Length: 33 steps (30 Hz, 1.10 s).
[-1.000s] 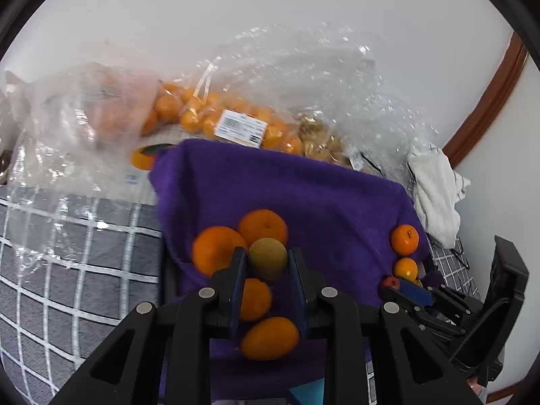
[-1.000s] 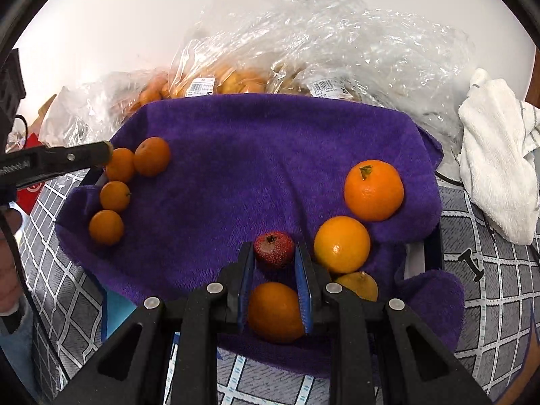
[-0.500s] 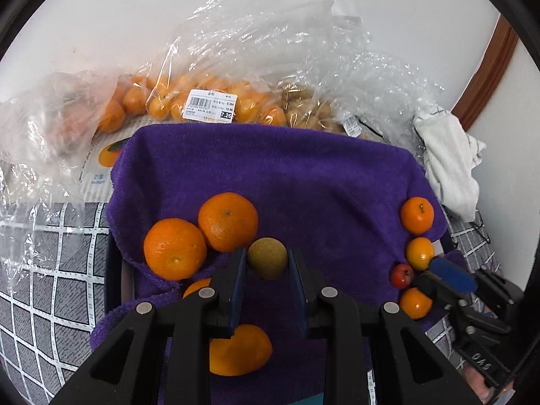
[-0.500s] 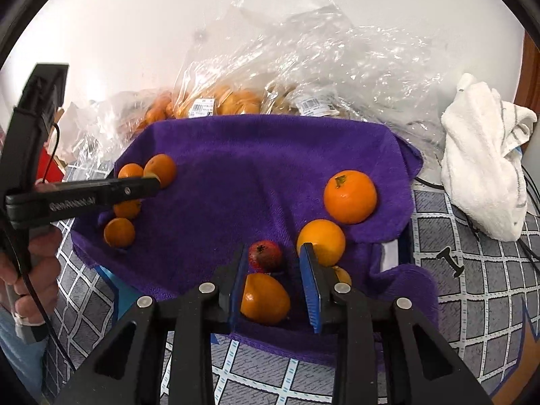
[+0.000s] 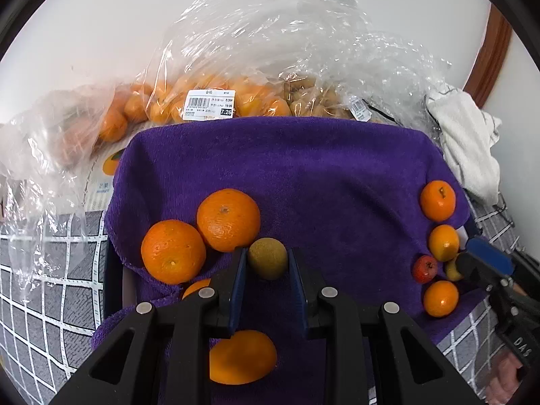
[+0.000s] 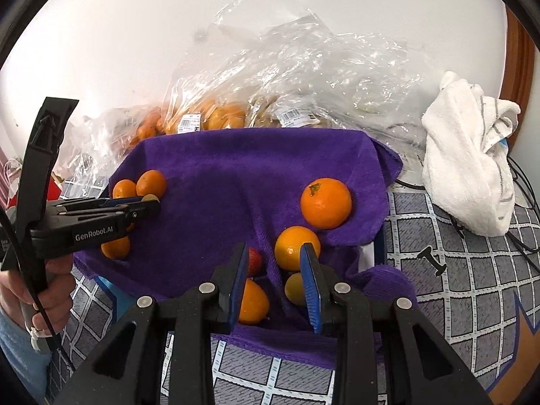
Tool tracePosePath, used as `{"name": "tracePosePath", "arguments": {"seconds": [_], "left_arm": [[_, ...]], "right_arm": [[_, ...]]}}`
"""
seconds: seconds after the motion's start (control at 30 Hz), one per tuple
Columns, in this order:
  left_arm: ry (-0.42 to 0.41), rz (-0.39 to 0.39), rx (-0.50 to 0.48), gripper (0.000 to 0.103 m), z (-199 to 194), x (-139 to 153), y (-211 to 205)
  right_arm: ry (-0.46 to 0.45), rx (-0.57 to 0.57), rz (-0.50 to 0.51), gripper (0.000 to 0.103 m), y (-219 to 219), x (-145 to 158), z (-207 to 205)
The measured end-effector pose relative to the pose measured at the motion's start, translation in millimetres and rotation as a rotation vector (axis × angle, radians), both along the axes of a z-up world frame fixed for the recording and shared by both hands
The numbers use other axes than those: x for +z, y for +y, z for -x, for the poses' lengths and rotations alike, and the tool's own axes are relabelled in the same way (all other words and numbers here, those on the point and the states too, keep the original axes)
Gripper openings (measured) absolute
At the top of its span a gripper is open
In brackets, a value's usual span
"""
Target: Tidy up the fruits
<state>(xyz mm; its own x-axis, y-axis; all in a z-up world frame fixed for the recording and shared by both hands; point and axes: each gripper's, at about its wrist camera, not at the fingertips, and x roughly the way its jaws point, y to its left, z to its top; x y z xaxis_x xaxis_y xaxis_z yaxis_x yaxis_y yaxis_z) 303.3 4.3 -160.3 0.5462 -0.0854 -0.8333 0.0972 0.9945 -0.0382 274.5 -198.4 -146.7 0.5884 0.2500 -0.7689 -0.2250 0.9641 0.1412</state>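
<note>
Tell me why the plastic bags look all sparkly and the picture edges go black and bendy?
Left wrist view: light glares white off the crinkled plastic bags; the fisheye lens leaves black corners and bends the checked tablecloth lines. Right wrist view: same glare on the bags, same curved edges.

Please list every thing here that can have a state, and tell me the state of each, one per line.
left gripper: shut on the greenish-brown fruit.
greenish-brown fruit: held between the fingers, beside two big oranges.
right gripper: open, holding nothing.
small red fruit: lying free on the towel.
purple towel: spread out, edges folded.
plastic bags: crumpled, fruit inside.
white cloth: bunched up.
</note>
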Motion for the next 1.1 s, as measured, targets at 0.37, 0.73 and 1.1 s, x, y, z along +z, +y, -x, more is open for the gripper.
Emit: {"name": "tracePosePath", "arguments": {"seconds": [0.37, 0.73, 1.1], "left_arm": [[-0.017, -0.035, 0.006, 0.041, 15.6, 19.1, -0.6], [-0.153, -0.015, 0.021, 0.053, 103.2, 73.7, 13.4], [-0.201, 0.014, 0.033, 0.068, 185.2, 103.4, 25.8]], "right_arm": [[-0.004, -0.026, -0.002, 0.031, -1.3, 12.0, 3.5], [-0.072, -0.097, 0.083, 0.034, 11.4, 81.3, 80.6], [-0.079, -0.214, 0.101, 0.058, 1.1, 106.4, 163.0]]}}
